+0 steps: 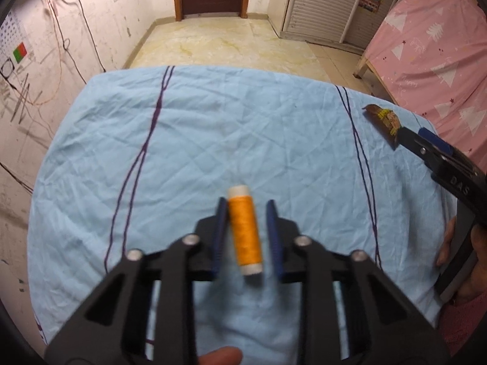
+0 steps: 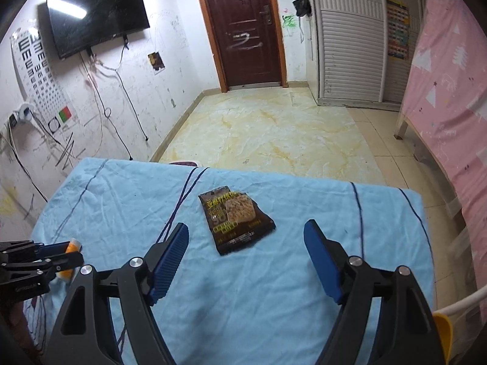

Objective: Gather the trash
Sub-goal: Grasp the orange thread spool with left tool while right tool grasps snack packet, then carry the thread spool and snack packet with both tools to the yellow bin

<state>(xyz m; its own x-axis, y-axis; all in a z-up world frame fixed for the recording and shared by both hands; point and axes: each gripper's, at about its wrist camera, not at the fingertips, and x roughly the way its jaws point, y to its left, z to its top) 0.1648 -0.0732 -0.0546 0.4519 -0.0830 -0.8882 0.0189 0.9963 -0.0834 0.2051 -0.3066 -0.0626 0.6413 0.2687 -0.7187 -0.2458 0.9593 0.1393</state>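
Fingers [image 1: 219, 237] of the left gripper [image 1: 247, 213] stand on both sides of an orange thread spool [image 1: 245, 233]; the left pad touches it, a small gap shows at the right pad, so I cannot tell if it is clamped. Right gripper [image 2: 246, 243] is wide apart above the blue sheet [image 2: 274, 304]. At its 12 o'clock, a dark snack wrapper [image 2: 236, 222] lies flat, untouched.

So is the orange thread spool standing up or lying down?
Lying down: the spool rests on its side on the blue cloth, its white ends pointing along the cloth.
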